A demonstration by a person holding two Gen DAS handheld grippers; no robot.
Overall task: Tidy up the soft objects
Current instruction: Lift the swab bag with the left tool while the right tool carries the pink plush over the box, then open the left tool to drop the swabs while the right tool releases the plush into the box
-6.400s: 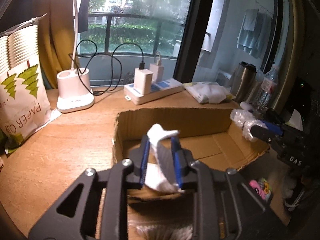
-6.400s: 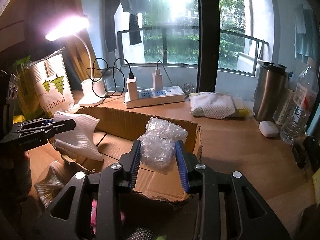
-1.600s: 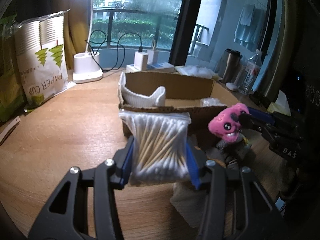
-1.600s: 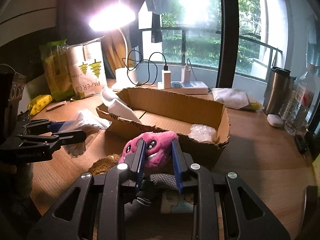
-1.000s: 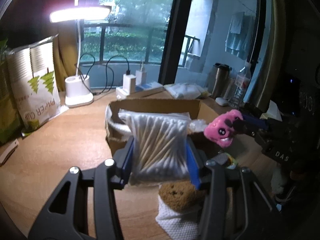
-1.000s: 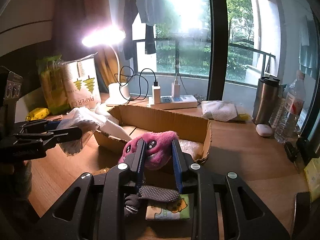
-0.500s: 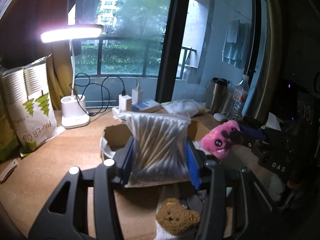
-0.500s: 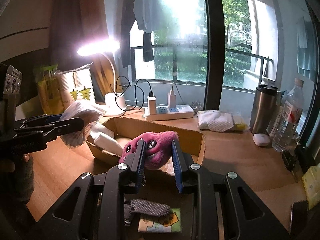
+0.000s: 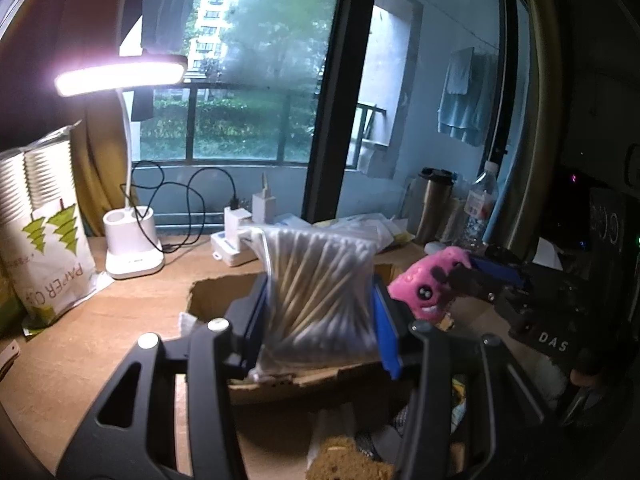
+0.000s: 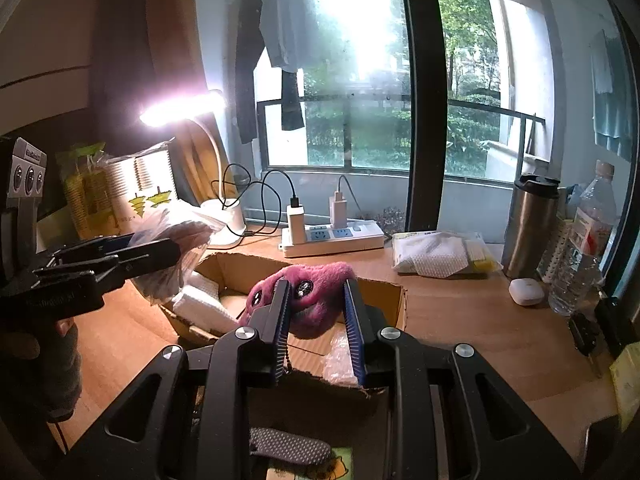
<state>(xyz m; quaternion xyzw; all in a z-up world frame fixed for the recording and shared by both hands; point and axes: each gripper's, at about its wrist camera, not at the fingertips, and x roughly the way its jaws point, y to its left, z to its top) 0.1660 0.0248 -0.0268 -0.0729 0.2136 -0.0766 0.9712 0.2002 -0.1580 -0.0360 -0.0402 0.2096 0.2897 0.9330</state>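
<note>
Fuzzy pink plush toy [image 10: 316,304]; glossy plastic swab bag [image 9: 320,296]; matt cardboard box [image 10: 384,292]; wood desk [image 10: 480,328].

Dim room. A lamp [image 9: 120,76] glares at upper left; the window [image 10: 360,40] blows out in the right wrist view. Fisheye edges bend and darken.

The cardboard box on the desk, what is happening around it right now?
A person holds a hand-held gripper in each hand above the cardboard box. The left hand-held gripper is closed on a clear bag of cotton swabs, and the right hand-held gripper is closed on a pink plush toy. Both items are in the air over the box, not yet put down. White foam packing and bubble wrap already lie inside.
</note>
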